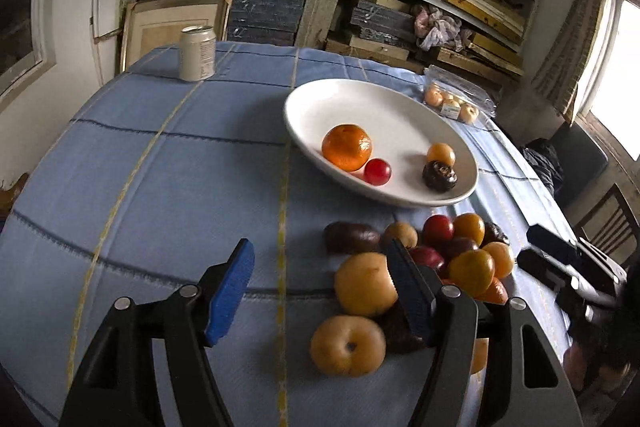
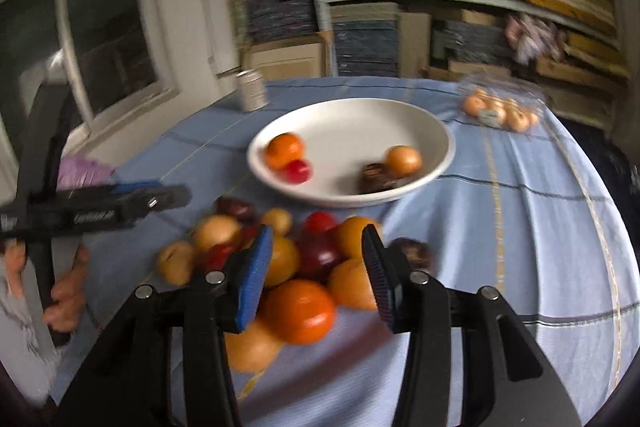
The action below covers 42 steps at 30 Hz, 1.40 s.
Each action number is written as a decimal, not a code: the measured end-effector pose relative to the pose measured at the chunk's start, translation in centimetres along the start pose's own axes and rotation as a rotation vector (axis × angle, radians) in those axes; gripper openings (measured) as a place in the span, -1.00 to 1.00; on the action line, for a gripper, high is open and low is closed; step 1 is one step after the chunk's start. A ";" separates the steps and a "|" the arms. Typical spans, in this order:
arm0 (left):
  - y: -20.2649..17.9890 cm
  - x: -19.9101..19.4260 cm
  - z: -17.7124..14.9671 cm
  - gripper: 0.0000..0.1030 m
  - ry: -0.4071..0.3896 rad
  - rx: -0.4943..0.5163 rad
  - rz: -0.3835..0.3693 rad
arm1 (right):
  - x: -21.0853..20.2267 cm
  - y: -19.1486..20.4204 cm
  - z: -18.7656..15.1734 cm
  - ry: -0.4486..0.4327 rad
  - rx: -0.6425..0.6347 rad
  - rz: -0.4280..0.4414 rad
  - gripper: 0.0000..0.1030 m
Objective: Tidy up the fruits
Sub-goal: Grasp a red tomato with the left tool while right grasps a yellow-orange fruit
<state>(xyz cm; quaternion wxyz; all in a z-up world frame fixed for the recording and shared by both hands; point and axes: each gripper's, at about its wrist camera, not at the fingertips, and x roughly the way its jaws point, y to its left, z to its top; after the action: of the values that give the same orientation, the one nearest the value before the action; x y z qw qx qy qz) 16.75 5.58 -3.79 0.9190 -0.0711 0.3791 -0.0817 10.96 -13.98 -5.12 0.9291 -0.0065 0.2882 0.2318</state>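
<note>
Hovering left hand-held gripper (image 1: 324, 287) released | right hand-held gripper (image 2: 318, 267) released, empty | person's hand (image 2: 64, 291) only in right view

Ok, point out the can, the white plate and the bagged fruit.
can (image 1: 197, 54), left wrist view, mid side wall.
white plate (image 1: 340, 103), left wrist view, bare inner surface.
bagged fruit (image 2: 500, 111), right wrist view, middle fruit.

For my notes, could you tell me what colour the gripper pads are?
Blue pads, clearest in the left wrist view.
</note>
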 end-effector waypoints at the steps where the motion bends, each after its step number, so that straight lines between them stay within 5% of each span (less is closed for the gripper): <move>1: 0.2 0.0 -0.2 0.36 0.000 -0.008 0.002 | 0.2 0.5 -0.2 0.006 -0.018 0.005 -0.12; 7: 0.1 -0.5 -0.5 0.36 -0.021 0.009 -0.016 | 0.9 1.3 -0.5 0.026 -0.039 0.009 -0.12; 12: -4.1 -1.3 -1.5 0.36 -0.082 0.208 -0.018 | -0.2 -0.8 0.2 -0.019 0.064 -0.011 -0.11; 14: -5.6 -1.2 -2.1 0.36 -0.100 0.280 -0.005 | -0.7 -2.3 0.3 -0.035 0.143 -0.022 0.13; 18: -7.5 -0.6 -2.8 0.36 -0.086 0.354 -0.050 | -1.1 -4.1 0.5 -0.043 0.238 0.015 0.16; 29: -8.7 2.1 -3.4 0.36 -0.004 0.389 -0.101 | -1.8 -3.9 0.8 -0.060 0.225 -0.006 0.33; 37: -8.8 3.3 -3.4 -0.01 0.046 0.376 -0.170 | -1.8 -4.2 0.7 -0.055 0.232 -0.006 0.34; 42: -8.6 3.8 -3.5 -0.02 0.084 0.361 -0.184 | -1.7 -4.2 0.5 -0.051 0.237 -0.006 0.34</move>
<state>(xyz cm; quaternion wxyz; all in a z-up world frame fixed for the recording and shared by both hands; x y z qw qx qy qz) 16.09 -3.80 -7.21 0.8888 0.0640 0.3882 -0.2349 11.81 -18.34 -4.26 0.9311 0.1083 0.2897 0.1934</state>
